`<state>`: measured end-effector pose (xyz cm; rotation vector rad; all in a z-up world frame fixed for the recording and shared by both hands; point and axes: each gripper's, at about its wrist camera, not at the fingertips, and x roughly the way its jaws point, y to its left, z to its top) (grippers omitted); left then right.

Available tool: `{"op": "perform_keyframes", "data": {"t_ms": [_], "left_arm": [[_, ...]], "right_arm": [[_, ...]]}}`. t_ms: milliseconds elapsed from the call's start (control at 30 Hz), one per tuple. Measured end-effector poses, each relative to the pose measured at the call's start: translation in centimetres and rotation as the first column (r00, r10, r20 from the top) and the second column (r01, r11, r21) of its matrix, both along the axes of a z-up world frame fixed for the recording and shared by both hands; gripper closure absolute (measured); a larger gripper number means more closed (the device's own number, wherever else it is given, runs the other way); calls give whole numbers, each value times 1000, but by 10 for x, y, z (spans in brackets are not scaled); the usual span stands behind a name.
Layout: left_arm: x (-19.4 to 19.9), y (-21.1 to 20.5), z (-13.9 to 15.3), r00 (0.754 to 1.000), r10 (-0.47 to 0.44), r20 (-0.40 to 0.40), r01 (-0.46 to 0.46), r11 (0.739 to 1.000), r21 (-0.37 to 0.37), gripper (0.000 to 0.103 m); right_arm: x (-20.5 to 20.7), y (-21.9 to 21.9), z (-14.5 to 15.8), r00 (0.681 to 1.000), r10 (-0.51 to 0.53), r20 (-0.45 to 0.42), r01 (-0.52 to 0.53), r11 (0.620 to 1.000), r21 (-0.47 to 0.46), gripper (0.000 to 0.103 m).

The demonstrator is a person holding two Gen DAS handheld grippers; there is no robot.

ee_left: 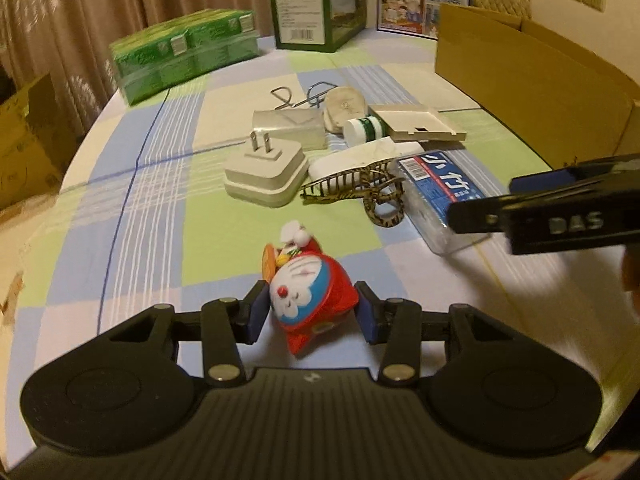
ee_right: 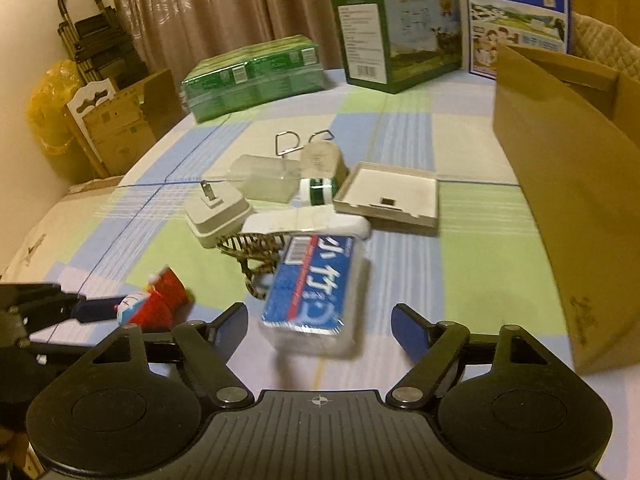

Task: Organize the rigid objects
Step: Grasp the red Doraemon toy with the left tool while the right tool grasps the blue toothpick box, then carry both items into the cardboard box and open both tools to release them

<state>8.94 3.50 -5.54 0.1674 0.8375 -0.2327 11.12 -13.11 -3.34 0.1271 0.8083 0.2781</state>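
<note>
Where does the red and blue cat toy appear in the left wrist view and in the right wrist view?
Left wrist view: cat toy low in the centre, pinched by the left gripper.
Right wrist view: toy at lower left.
Shared landmark: white plug adapter, farther away on the table.

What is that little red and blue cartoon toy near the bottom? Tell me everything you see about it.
The toy figure is a small cartoon cat with a white face, blue head, red nose and red body, looking like hard glossy plastic. A white-and-red hat and a small orange piece sit at its top end. It lies tipped over on the checked tablecloth, apart from the pile of other items. The left tongs are shut on it, one blue pad pressing each side.
</note>
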Motion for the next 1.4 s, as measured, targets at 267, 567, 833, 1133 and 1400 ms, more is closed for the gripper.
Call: {"op": "perform_keyframes", "data": {"t_ms": [267, 567, 833, 1133, 1400], "left_arm": [[-1, 6, -3, 999, 46, -3, -47, 998, -49, 58], [4, 8, 0, 997, 82, 4, -81, 992, -93, 59], [2, 4, 0, 998, 66, -6, -66, 994, -87, 63], [-6, -9, 9, 1000, 10, 20, -8, 996, -85, 63], [-10, -21, 26, 998, -12, 63, 18, 996, -87, 63]], "right_arm": [[26, 16, -19, 1000, 7, -24, -9, 999, -54, 39], [28, 18, -23, 1000, 10, -24, -12, 997, -72, 46], [23, 12, -20, 1000, -5, -17, 3, 994, -107, 48], [12, -1, -4, 999, -33, 15, 34, 994, -106, 49], [1, -14, 21, 997, -57, 61, 62, 995, -79, 49]]}}
